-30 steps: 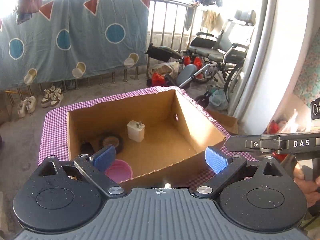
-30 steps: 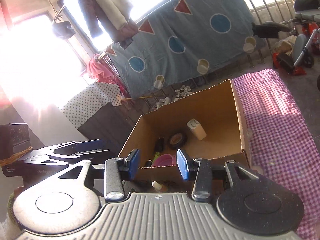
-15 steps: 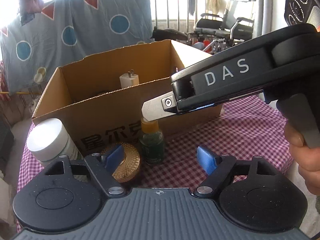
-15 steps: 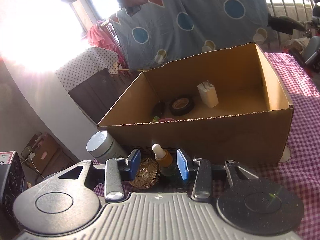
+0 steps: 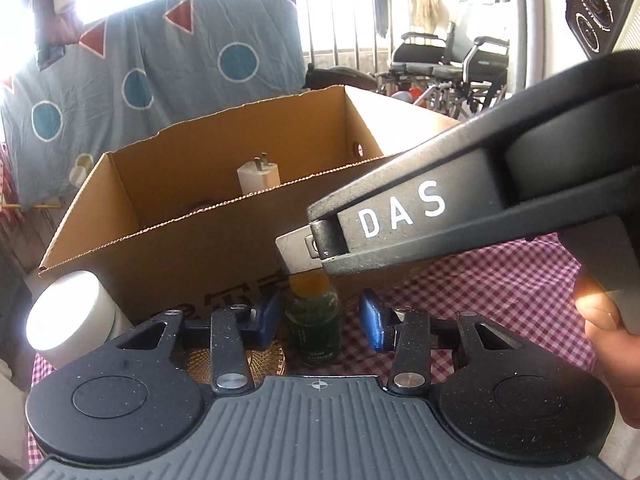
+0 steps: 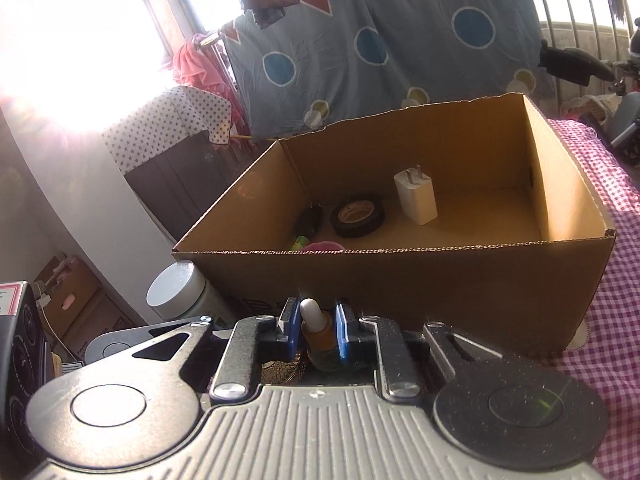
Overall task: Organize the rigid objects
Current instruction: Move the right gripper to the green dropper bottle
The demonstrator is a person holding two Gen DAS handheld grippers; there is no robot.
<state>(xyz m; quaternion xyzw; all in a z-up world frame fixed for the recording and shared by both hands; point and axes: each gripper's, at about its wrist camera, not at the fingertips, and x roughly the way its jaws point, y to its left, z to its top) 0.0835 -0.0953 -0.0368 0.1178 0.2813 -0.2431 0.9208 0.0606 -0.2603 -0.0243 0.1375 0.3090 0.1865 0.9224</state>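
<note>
A small green dropper bottle [image 5: 316, 328] with an amber neck and a white tip stands on the checked cloth in front of the cardboard box [image 5: 200, 256]. My right gripper [image 6: 316, 326] is shut on the bottle's neck [image 6: 318, 332]; in the left wrist view its finger [image 5: 296, 252] reaches in from the right over the bottle's top. My left gripper [image 5: 320, 318] straddles the bottle's body with its jaws closing. The left pad is at the glass and the right pad stands a little apart.
In the box [image 6: 400, 280] are a white charger [image 6: 416, 198], a black tape roll [image 6: 358, 216] and a pink lid [image 6: 322, 245]. A white jar [image 5: 68, 316] and a gold round disc [image 5: 266, 360] sit left of the bottle. A hand [image 5: 608, 320] holds the right gripper.
Both grippers dropped from above the box to its front side. The right jaws shut on the bottle's neck. The left jaws narrowed around the bottle's body.
</note>
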